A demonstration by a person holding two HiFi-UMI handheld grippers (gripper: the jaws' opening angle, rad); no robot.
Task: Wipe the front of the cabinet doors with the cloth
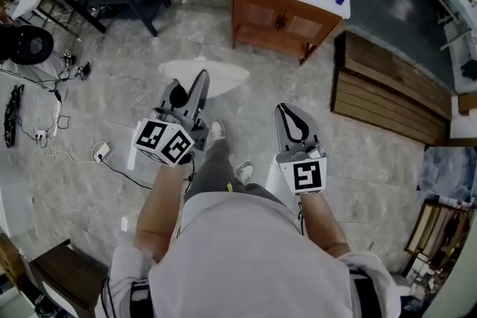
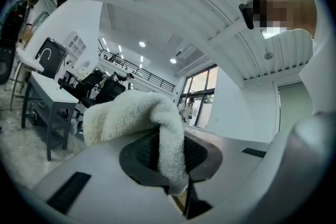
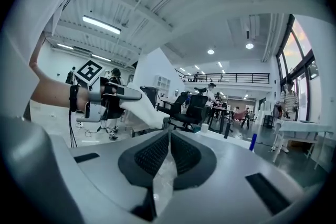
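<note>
My cloth [image 2: 137, 113] was cream-white terry. My left claw [image 2: 170, 152] and right claw [image 3: 169, 147] were pale grey with black dotted pads, and their cubes [image 1: 308, 176] bore black-and-white squares. The cabinet [image 1: 279, 24] was reddish-brown wood, white-topped. The floor [image 1: 358, 153] was marbled grey.

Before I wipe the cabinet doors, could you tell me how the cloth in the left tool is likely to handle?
Probably floppy: the cloth droops over the left tool, which is shut on one fold. Its terry pile suggests it is light and grippy, not slippery.
</note>
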